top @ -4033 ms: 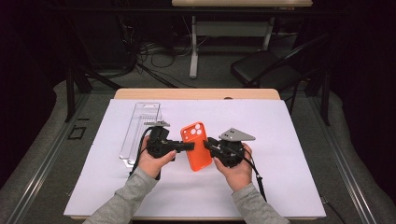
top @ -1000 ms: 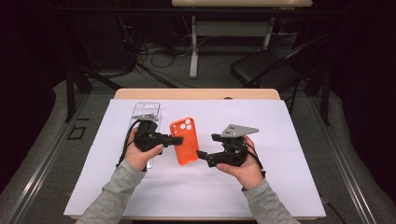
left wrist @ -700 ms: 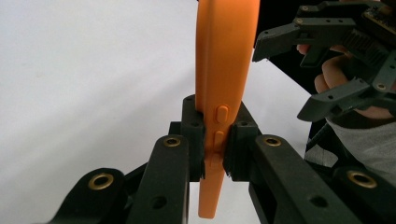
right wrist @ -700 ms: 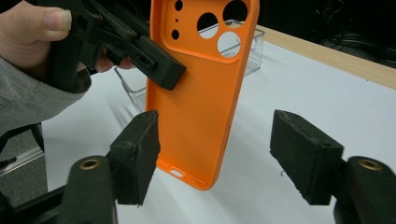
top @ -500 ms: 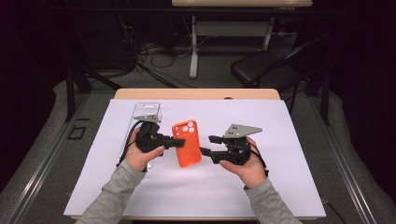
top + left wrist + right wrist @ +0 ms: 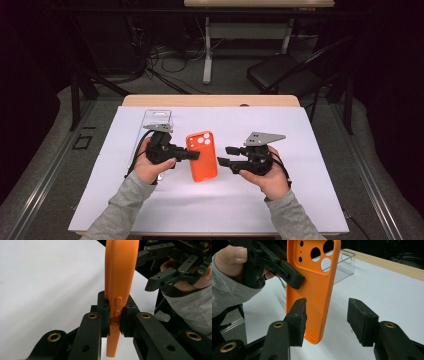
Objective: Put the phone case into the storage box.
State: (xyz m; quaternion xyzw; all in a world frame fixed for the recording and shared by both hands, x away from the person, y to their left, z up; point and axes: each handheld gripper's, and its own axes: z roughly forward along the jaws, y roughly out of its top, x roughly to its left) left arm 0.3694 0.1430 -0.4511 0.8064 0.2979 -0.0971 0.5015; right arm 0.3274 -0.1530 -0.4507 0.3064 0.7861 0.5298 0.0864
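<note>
An orange phone case (image 6: 202, 156) with camera holes at its far end stands on its long edge, lifted off the white sheet. My left gripper (image 6: 192, 155) is shut on its left edge; in the left gripper view the pads (image 6: 103, 312) clamp the case (image 6: 120, 272) at its side buttons. My right gripper (image 6: 223, 155) points at the case's right edge from just beside it. Its jaws have just been closing and still stand apart. In the right gripper view the case (image 6: 312, 290) rises ahead of the gap, and neither pad (image 6: 298, 320) presses on it.
A clear plastic box (image 6: 157, 120) lies on the white sheet (image 6: 310, 200) behind my left hand, also seen as the clear box (image 6: 342, 265) beyond the case. The wooden table edge (image 6: 210, 100) runs along the back. A dark chair (image 6: 280, 75) stands past the table.
The case has gone up and left with the left gripper since four seconds ago. Over the last second the right gripper's jaws have narrowed beside the case's right edge.
</note>
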